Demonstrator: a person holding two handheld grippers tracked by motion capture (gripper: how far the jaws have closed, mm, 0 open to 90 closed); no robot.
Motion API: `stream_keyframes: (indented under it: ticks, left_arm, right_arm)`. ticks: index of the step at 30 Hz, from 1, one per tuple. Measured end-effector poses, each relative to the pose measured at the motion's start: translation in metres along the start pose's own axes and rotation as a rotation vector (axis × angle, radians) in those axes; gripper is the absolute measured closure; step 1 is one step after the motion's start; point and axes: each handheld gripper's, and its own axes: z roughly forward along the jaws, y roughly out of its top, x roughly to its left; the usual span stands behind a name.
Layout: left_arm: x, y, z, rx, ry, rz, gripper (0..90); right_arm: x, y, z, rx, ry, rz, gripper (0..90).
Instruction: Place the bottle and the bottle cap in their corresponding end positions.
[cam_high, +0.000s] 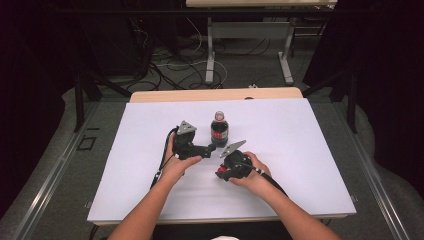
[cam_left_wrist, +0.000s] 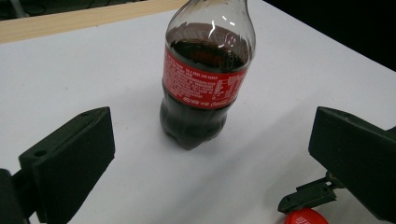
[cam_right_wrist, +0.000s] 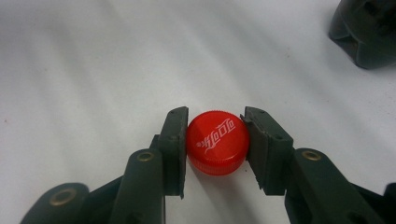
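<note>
Two grippers: left gripper spread wide by bottle; right gripper pinching red cap
Surface: white table
Room: dark, cables on floor

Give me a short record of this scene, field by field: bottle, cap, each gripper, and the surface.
bottle: cola bottle, upright, dark drink inside, red label, no cap on it
cap: red cap, off the bottle, low over the table
left gripper: left gripper open, fingers either side of the bottle, not touching
right gripper: right gripper shut on the cap
surface: white table
</note>
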Motion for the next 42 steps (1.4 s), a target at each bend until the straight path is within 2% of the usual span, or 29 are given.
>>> stream_keyframes:
  ticks: [4, 11, 12, 14, 17, 19, 22, 25, 27, 31, 34, 36, 40, 42]
  left_arm:
    - [0.002, -0.001, -0.002, 0.0, 0.005, -0.005, 0.7]
    - [0.004, -0.001, -0.003, -0.007, 0.004, -0.018, 0.7]
    - [0.004, -0.001, -0.004, -0.002, 0.003, -0.017, 0.7]
    - [0.004, -0.002, -0.005, -0.003, 0.003, -0.017, 0.7]
    - [0.006, -0.002, -0.007, -0.006, 0.01, -0.014, 0.6]
    - [0.007, -0.002, -0.009, 0.002, 0.009, -0.014, 0.7]
    - [0.008, -0.003, -0.013, 0.002, 0.012, -0.017, 0.7]
    - [0.01, -0.006, -0.018, -0.01, 0.019, -0.034, 0.7]
    - [0.013, -0.008, -0.023, -0.004, 0.024, -0.041, 0.6]
    - [0.02, -0.013, -0.034, 0.002, 0.045, -0.042, 0.7]
    - [0.025, -0.018, -0.042, 0.004, 0.061, -0.056, 0.6]
    - [0.029, -0.021, -0.047, 0.019, 0.077, -0.043, 0.6]
    - [0.038, -0.029, -0.054, 0.02, 0.101, -0.069, 0.6]
    - [0.042, -0.033, -0.059, 0.034, 0.116, -0.066, 0.6]
  right_arm:
    - [-0.001, 0.0, 0.001, 0.011, -0.002, 0.003, 60.6]
    - [-0.001, 0.0, 0.001, -0.007, -0.01, 0.018, 46.2]
    - [-0.002, 0.0, -0.001, -0.008, 0.001, 0.007, 44.4]
    - [-0.001, 0.0, -0.004, -0.014, -0.013, 0.026, 41.6]
    - [-0.002, 0.002, -0.01, -0.028, -0.029, 0.029, 38.4]
    - [-0.004, 0.003, -0.015, -0.044, -0.023, 0.025, 36.9]
    - [-0.008, 0.004, -0.024, -0.085, -0.047, 0.022, 34.8]
    - [-0.015, 0.002, -0.037, -0.102, -0.081, 0.079, 31.1]
    - [-0.022, -0.003, -0.045, -0.139, -0.108, 0.099, 28.7]
    - [-0.04, -0.015, -0.065, -0.196, -0.197, 0.162, 17.2]
    - [-0.052, -0.027, -0.08, -0.234, -0.248, 0.207, 15.5]
    - [-0.058, -0.035, -0.09, -0.25, -0.278, 0.256, 14.6]
    - [-0.073, -0.053, -0.105, -0.285, -0.339, 0.326, 11.0]
    - [-0.081, -0.062, -0.111, -0.297, -0.377, 0.361, 9.0]
